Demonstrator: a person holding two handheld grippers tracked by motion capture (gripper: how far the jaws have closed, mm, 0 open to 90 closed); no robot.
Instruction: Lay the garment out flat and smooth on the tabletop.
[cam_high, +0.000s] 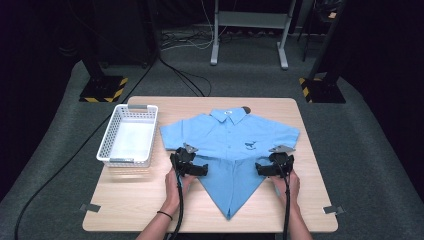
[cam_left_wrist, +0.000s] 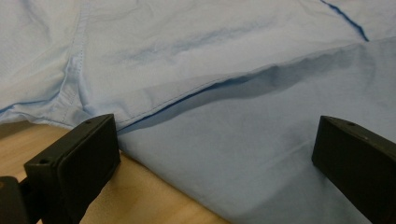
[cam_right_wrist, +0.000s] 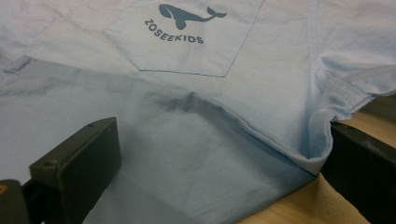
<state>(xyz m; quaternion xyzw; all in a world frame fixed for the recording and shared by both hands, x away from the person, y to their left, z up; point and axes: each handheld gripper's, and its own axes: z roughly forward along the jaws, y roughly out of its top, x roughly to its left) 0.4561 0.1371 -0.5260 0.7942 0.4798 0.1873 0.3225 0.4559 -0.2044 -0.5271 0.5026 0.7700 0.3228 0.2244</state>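
High view: 2 forearms enter from the bottom edge, each hand wrapped around a gripper held low over the wooden surface (cam_high: 150, 205). The left gripper (cam_high: 200, 170) points inward at the left edge of the blue shirt (cam_high: 230, 145); the right gripper (cam_high: 261, 170) mirrors it at the right edge. A cable trails back from each gripper along the forearm.

Left gripper view: the 2 black jaws stand wide apart, with shirt cloth lying flat between them and neither pad pressing on it. Right gripper view: its jaws are likewise spread, the shirt's folded side edge lying loose between them.

The shirt lies front-up at the middle of the surface, collar (cam_high: 229, 116) at the far side, short sleeves spread. Its lower sides are folded inward, so the bottom narrows to a point near the person. The chest pocket (cam_right_wrist: 182, 42) bears a whale print. A white basket (cam_high: 115, 145) stands to the shirt's left.
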